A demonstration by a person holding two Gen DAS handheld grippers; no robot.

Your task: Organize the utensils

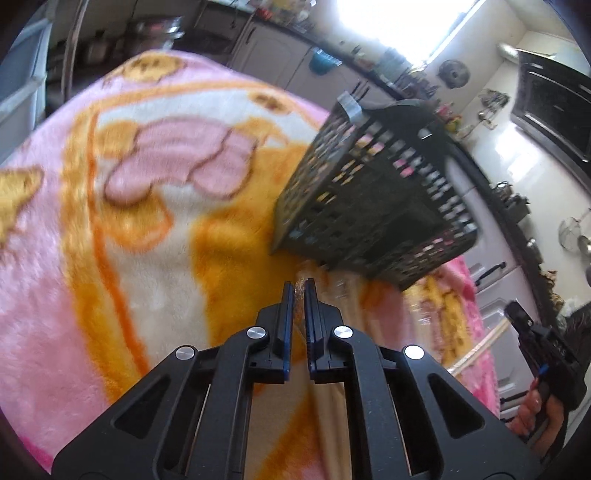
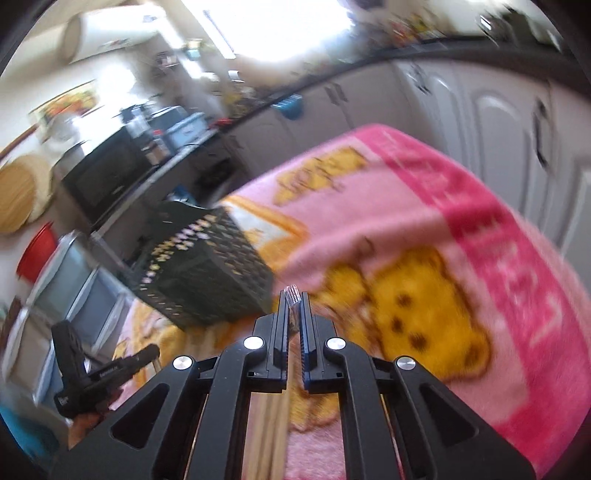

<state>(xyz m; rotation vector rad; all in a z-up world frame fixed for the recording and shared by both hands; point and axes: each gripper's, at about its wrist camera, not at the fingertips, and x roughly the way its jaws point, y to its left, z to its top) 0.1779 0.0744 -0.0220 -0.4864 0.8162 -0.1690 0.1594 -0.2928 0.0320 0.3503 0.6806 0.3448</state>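
Left wrist view: looks down over a pink, orange and cream blanket [image 1: 110, 229] spread across the work surface.
Left gripper [image 1: 299, 291]: jaws drawn nearly together, pinching a thin clear wrapper [image 1: 298, 295] with something brownish inside; contents too blurred to name.
Basket [image 1: 373, 199]: black, lattice-walled, standing on the blanket just ahead and to the right of the left gripper's tips, tilted in the fisheye picture.
Wooden sticks [image 1: 480, 350]: pale, long, lying over the blanket to the right, running toward the person's hand [image 1: 539, 413].
Right gripper, seen from the left: black body [image 1: 543, 343] at the far right edge, held by that hand; jaws hidden from here.
Right wrist view: same blanket [image 2: 424, 229], here with a yellow bear print and a deep pink border.
Right gripper [image 2: 294, 299]: jaws nearly closed, clamped on a thin clear packet [image 2: 293, 295] with a ridged, silvery end poking up past the tips.
Basket from the right [image 2: 207, 266]: ahead and to the left of the right gripper's tips, near but apart.
Sticks from the right [image 2: 266, 432]: pale wooden lengths beneath the gripper frame, low in the picture.
Left gripper from the right [image 2: 92, 373]: black body at lower left, jaws not readable.
Surroundings: white kitchen cabinets [image 2: 498, 147] behind the blanket, bright window [image 1: 406, 22] above, all smeared by motion blur.
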